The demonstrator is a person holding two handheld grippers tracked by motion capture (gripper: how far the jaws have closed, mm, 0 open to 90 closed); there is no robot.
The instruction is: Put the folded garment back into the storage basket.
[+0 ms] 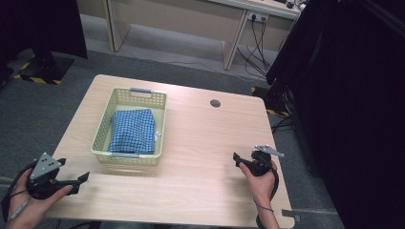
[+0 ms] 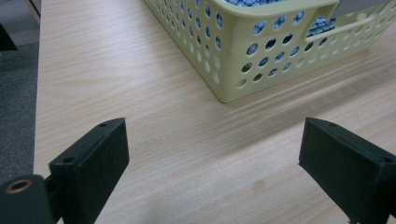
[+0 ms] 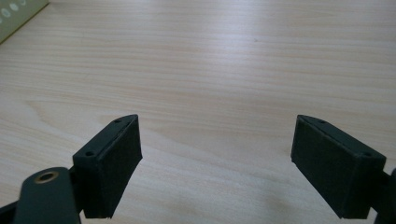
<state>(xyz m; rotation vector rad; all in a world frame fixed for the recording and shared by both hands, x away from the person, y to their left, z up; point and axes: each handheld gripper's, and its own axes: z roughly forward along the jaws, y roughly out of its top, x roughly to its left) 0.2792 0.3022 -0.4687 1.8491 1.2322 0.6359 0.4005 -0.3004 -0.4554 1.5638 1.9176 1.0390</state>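
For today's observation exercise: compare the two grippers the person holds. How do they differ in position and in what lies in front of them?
The left gripper sits at the table's near left corner, close to the yellow basket; the right gripper sits toward the near right, farther from it. The left gripper view looks onto the basket's corner, with the blue checked cloth inside; the right gripper view faces mostly bare wood. Both have their jaws wide apart and hold nothing.
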